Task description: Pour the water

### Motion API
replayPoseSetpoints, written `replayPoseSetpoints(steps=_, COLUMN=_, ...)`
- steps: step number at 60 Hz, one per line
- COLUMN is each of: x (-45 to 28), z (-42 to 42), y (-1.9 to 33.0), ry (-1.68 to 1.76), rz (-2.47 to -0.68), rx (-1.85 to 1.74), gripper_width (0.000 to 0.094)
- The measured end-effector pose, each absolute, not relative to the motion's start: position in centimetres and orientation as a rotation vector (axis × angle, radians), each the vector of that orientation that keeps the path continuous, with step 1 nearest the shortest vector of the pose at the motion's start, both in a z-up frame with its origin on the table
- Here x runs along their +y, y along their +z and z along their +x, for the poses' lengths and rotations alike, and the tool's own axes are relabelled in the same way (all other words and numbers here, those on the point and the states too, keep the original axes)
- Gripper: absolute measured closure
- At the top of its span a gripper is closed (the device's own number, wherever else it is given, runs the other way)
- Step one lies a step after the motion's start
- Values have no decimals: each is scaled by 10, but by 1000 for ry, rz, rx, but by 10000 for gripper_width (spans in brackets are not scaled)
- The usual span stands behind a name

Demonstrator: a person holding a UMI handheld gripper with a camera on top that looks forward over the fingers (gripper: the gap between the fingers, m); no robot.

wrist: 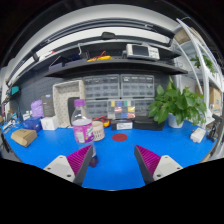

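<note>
Fingers [113,160] (magenta pads) spread apart above smooth blue table [120,165], clear bottle [82,126] beyond.

Bright overhead light, strong fisheye bending, perhaps soft

Leafy potted plant [178,103] on blue table [120,160], red disc [120,138] nearby, microwave [143,51] on shelf [110,68] above.

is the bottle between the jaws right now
No, the bottle stands on the blue table beyond the left finger, and the open gripper holds nothing.
</note>
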State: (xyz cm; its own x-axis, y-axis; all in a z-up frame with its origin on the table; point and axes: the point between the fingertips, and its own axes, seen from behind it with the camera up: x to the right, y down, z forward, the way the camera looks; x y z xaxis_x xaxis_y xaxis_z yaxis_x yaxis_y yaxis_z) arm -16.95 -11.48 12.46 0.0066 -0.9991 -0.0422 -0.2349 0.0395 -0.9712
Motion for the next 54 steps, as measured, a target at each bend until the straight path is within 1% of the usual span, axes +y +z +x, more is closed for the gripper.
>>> replayPoseSetpoints(steps=8, x=-67, z=-166, y=120, ry=-1032, rz=-1368, rx=1307, gripper_width=74)
replayPoseSetpoints(steps=9, x=-85, z=-157, y=130, ry=-1030, rz=-1377, rx=1293, gripper_width=74)
replayPoseSetpoints(steps=10, x=-58, z=-160, y=118, ry=-1031, rz=-1372, rx=1287, gripper_width=73)
replayPoseSetpoints(steps=11, x=-52, z=-158, y=116, ry=-1026, rz=-1374, rx=1283, gripper_width=73)
replayPoseSetpoints(steps=17, x=-24, z=-139, y=116, ry=-1000, rz=-1370, rx=1264, gripper_width=70)
replayPoseSetpoints(steps=24, x=-14, z=-113, y=120, ry=-1031, rz=-1364, rx=1250, gripper_width=58)
replayPoseSetpoints(steps=33, x=-15, z=-82, y=122, ry=-1087, rz=-1380, rx=1243, gripper_width=76)
replayPoseSetpoints(steps=37, x=-17, z=-72, y=122, ry=-1101, rz=-1379, rx=1237, gripper_width=127)
replayPoseSetpoints(steps=42, x=-17, z=-61, y=122, ry=-1108, rz=-1375, rx=1235, gripper_width=216)
replayPoseSetpoints(steps=43, x=-17, z=-59, y=122, ry=-1107, rz=-1375, rx=1233, gripper_width=241)
replayPoseSetpoints(steps=46, x=-13, z=-56, y=122, ry=-1092, rz=-1370, rx=1220, gripper_width=386)
replayPoseSetpoints(steps=47, x=-13, z=-55, y=122, ry=-1084, rz=-1362, rx=1217, gripper_width=419)
replayPoseSetpoints(steps=48, x=-12, z=-55, y=122, ry=-1080, rz=-1358, rx=1216, gripper_width=419)
replayPoseSetpoints(steps=54, x=-10, z=-54, y=122, ry=-1106, rz=-1384, rx=1184, gripper_width=514)
